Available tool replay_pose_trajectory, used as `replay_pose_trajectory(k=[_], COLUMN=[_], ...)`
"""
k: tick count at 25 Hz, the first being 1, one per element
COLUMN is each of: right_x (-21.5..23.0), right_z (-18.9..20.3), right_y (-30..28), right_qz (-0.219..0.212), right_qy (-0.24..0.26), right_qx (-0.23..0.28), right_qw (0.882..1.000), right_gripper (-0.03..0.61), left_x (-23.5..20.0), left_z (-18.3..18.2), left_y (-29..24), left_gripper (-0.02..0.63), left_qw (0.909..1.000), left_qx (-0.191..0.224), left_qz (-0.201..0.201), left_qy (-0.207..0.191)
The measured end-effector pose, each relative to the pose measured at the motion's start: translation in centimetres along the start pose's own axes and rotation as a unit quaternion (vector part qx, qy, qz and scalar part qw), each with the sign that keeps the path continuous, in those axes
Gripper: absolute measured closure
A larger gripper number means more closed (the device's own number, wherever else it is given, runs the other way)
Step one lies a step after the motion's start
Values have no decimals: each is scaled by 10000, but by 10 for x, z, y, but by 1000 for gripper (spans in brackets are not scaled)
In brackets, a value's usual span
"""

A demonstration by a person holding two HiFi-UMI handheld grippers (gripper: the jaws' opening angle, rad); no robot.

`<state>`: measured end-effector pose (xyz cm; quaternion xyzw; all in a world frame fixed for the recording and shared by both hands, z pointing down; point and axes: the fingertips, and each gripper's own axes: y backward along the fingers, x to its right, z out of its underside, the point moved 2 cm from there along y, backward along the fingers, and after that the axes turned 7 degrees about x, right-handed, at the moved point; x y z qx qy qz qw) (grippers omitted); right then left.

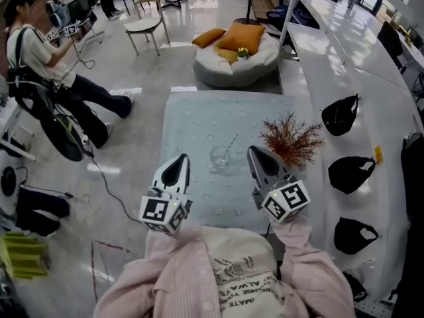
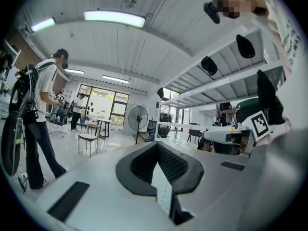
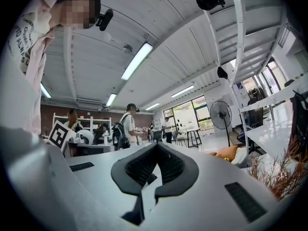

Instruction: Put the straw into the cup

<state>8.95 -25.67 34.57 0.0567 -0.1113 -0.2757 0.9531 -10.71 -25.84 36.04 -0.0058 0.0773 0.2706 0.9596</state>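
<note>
Cup (image 1: 219,156): clear glass, mid-worktop (image 1: 192,118), just ahead of your two claws, with a dried sprig (image 1: 291,141) near its right.
Straw (image 1: 231,144): it appears to stand in the cup, leaning far-right, so the job looks done.
Left claw (image 1: 180,158): jaws closed tip to tip with nothing between them. You hold it near your chest, apart from the cup.
Right claw (image 1: 256,151): likewise closed and empty, held level with the left, where it cannot knock the straw.
</note>
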Motion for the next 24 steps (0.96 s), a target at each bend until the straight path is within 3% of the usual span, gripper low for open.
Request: replay_pose_trajectory(k=[6, 24], right_x=[-2, -2], right_z=[-2, 0], right_y=[2, 7], right_qz=[26, 186], right_qy=[180, 90], right_qx=[-17, -27], right_qw=[9998, 9998], right_gripper=[578, 578], left_x=[-4, -10], left_z=[0, 6], left_y=[3, 11], left_gripper=[614, 615], left_qw=[9999, 9996], left_qx=[-5, -106], left_qz=[-101, -242], left_qy=[-61, -104])
